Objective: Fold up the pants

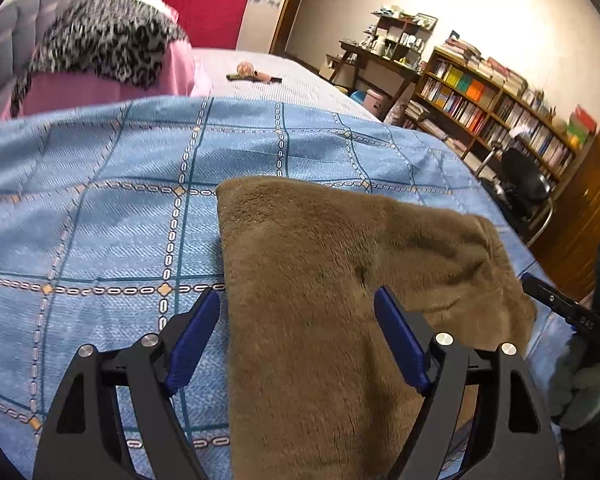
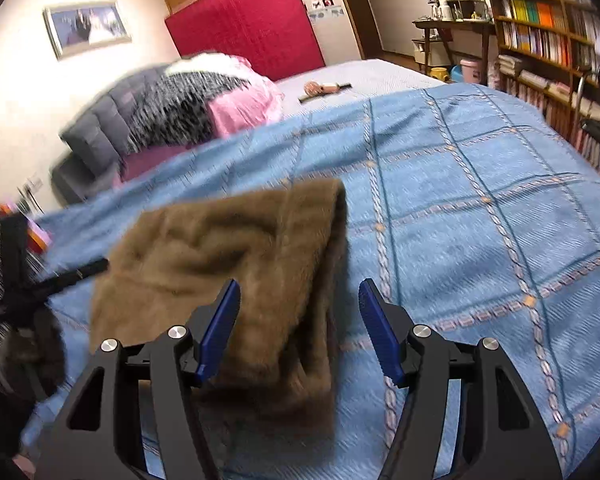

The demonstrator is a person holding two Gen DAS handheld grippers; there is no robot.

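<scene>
Brown fuzzy pants point(image 1: 320, 280) lie folded on the blue checked bedspread point(image 1: 100, 208). My left gripper point(image 1: 297, 294) is open just above them; its blue pads straddle the cloth without pressing on it. In the right wrist view the pants point(image 2: 228, 248) show as a stacked fold whose right edge lies between the jaws of my open right gripper point(image 2: 300, 284). Those pads stand clear of the fabric. The right gripper's black finger point(image 1: 568, 312) shows at the pants' right side in the left wrist view. The left gripper point(image 2: 60, 276) appears at their left side in the right wrist view.
Pink and leopard-print pillows point(image 1: 108, 52) are heaped at the head of the bed, against a red headboard point(image 2: 244, 20). A small doll and a comb point(image 2: 326, 88) lie on the grey sheet. Bookshelves point(image 1: 500, 108) and a black chair point(image 1: 524, 184) stand beside the bed.
</scene>
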